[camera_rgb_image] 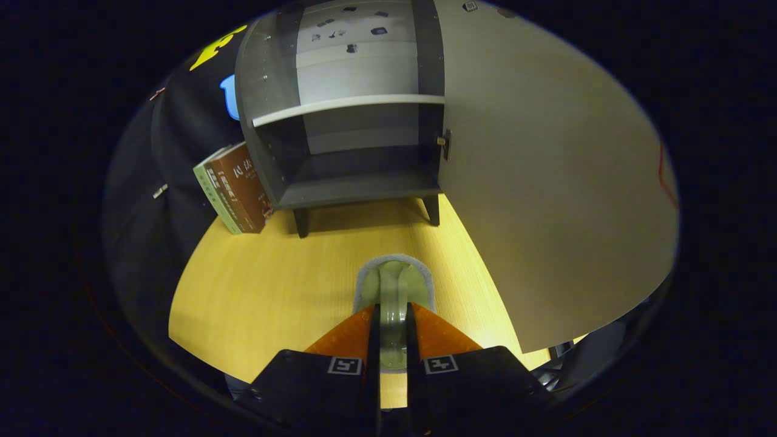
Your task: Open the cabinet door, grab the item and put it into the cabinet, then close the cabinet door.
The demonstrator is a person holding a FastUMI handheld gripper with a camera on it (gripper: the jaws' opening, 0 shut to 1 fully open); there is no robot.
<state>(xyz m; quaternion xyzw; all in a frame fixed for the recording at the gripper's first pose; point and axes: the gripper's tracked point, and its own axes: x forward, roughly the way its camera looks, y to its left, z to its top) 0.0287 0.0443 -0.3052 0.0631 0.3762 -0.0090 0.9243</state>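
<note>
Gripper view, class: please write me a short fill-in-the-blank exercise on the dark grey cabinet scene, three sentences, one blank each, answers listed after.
1. The door of the dark grey cabinet stands ____.
2. The gripper is shut on the pale green mug's ____.
3. The brown book leans against the cabinet's ____ side wall, as seen from the gripper.

Missing words: open; handle; left
</note>
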